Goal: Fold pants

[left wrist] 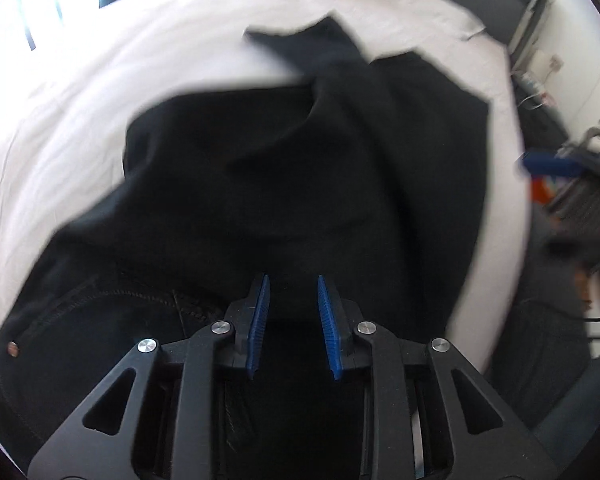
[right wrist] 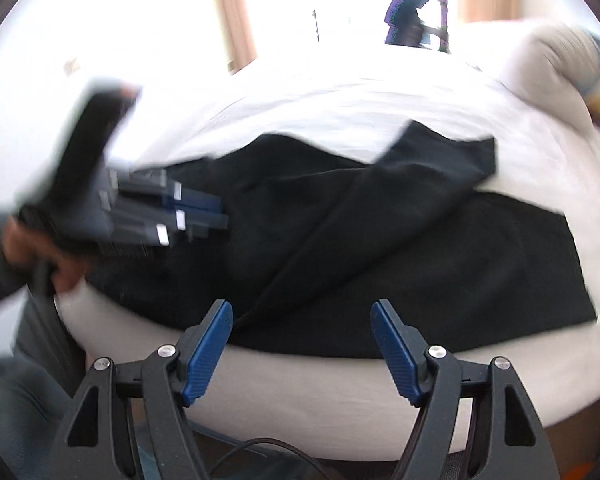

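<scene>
Scene: black pants (right wrist: 380,248) sprawl across a white-sheeted bed (right wrist: 340,112), waistband end toward the person's left, legs running right.
Pants: not yet neat — one leg (right wrist: 440,160) lies crossed and rumpled over the other, its hem kicked toward the far side of the bed; in the left wrist view a rivet and stitched seam (left wrist: 112,296) mark the waist area close under the tool.
Left gripper (left wrist: 292,280): blue pads spread apart with a clear gap, poised directly above the dark cloth near the waist; gripping nothing. It shows blurred in the right wrist view (right wrist: 204,216), over the waist end.
Right gripper (right wrist: 302,310): pads wide apart, at the near edge of the bed, just short of the lower leg; also empty.
Step in hand: by the look of it, an approach — both tools open over the garment, no fold yet made.
Next move: likely calls for closing on the fabric's edge at waist and leg, then drawing the stray leg flat before any fold.
Risk: pinching the sheet along with the cloth.
</scene>
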Demonstrator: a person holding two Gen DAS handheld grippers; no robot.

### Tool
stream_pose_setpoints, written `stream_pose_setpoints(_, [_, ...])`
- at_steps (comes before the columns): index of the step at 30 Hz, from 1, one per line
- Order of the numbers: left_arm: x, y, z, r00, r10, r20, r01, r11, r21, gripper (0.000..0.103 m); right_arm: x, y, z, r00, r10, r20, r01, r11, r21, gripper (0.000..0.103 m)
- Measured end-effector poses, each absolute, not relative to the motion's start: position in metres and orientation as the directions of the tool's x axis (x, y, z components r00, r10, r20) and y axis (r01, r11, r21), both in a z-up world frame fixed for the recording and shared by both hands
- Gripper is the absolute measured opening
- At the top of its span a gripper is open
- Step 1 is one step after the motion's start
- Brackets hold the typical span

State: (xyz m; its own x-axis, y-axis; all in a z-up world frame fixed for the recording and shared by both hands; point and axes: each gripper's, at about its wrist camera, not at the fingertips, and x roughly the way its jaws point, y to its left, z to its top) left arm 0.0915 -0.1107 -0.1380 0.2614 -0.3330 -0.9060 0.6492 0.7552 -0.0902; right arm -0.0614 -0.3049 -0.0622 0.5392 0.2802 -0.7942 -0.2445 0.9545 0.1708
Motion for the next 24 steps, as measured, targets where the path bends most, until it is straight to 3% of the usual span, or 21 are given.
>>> stream_pose_setpoints(3, [0.103,-0.103,-0.149,0.238,-0.378,-0.895,0.589,0.789,-0.176,0.024,-0.048,-0.328,-0.06,0.538,0.303,-0.787,-0.135,0.952,0.274,0.075])
stream_pose_setpoints(9, [0.095,-0.116,-0.114,0.303,-0.409,-0.861,0.627,0.766,-0.143,0.024,-0.004,-0.368,-0.045,0.591,0.311,-0.744,-0.01,0.925,0.379,0.075])
stream_pose_setpoints(17, [0.109,-0.122,-0.153,0.275,-0.382,-0.882,0.586,0.794,-0.161,0.024,0.085,-0.369,-0.017,0.619,0.211,-0.757,-0.005,0.964,0.265,0.075])
stream_pose_setpoints(24, [0.114,-0.117,-0.157,0.241,-0.405,-0.882,0.573,0.793,-0.208,0.024,0.184,-0.343,-0.047,0.528,0.085,-0.845,-0.02,0.996,0.088,0.075])
